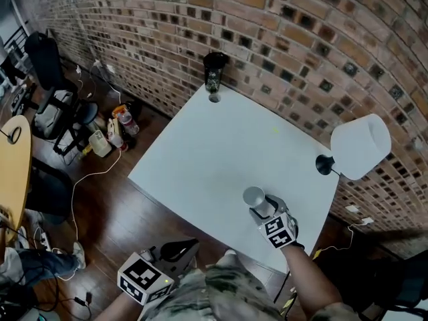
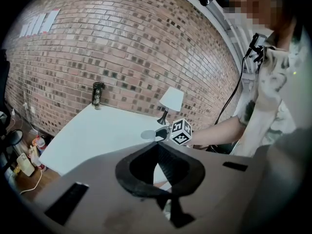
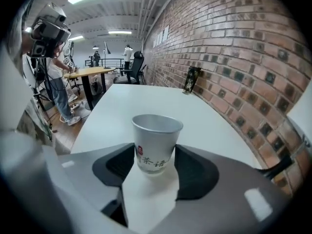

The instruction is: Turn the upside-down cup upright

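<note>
A grey paper cup [image 1: 254,196] with red and dark print stands mouth-up on the white table [image 1: 221,139], near its front right edge. My right gripper [image 1: 259,207] is shut on the lower half of the cup [image 3: 156,143], one jaw pressed to each side. In the left gripper view the cup [image 2: 148,134] shows just left of the right gripper's marker cube [image 2: 181,131]. My left gripper [image 1: 182,248] hangs below the table's front edge, off the table, its jaw tips together and holding nothing.
A white-shaded lamp [image 1: 360,146] on a black base stands at the table's right corner. A dark bottle-like object [image 1: 214,72] sits at the far corner by the brick wall. Chairs, bags and cables [image 1: 100,139] lie on the wooden floor to the left.
</note>
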`<state>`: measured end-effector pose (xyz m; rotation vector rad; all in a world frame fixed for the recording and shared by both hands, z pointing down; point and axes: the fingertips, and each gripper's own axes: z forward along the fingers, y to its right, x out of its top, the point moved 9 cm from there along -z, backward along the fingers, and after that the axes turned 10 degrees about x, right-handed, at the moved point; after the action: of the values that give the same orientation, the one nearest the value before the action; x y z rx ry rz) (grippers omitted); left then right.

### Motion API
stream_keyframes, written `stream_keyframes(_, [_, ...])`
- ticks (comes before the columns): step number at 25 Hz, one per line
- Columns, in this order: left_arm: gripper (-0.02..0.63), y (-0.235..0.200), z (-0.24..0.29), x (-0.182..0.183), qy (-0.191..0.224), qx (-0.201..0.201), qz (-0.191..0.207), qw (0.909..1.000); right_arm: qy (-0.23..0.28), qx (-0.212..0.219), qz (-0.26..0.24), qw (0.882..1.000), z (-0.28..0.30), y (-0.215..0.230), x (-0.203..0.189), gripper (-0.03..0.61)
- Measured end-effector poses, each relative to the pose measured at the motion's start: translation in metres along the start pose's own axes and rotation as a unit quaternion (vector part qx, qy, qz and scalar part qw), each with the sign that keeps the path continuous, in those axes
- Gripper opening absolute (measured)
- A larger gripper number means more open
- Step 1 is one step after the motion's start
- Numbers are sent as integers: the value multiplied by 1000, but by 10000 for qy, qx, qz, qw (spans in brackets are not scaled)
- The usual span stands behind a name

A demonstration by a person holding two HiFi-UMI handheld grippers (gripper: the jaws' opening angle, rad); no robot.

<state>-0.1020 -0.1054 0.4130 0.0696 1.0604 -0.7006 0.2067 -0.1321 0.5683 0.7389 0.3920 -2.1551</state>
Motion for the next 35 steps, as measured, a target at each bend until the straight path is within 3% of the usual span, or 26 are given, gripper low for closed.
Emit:
stream_keyframes(9, [6, -34, -19, -21, 151, 213, -405, 9988, -864, 368, -921, 9913, 45, 3, 41, 252])
stream_keyframes(18, [6, -45, -32, -35, 221, 366, -635, 9971, -915, 381, -948, 9905, 54, 4, 54, 252])
stream_keyframes(28, [6, -39, -29, -35, 126, 325, -524, 9980, -735, 292, -773, 9939, 53, 3, 48, 301])
stream_keyframes(35, [6, -32, -21, -30, 60, 235, -410, 9989, -844, 415, -523, 9942, 53, -2, 25, 301])
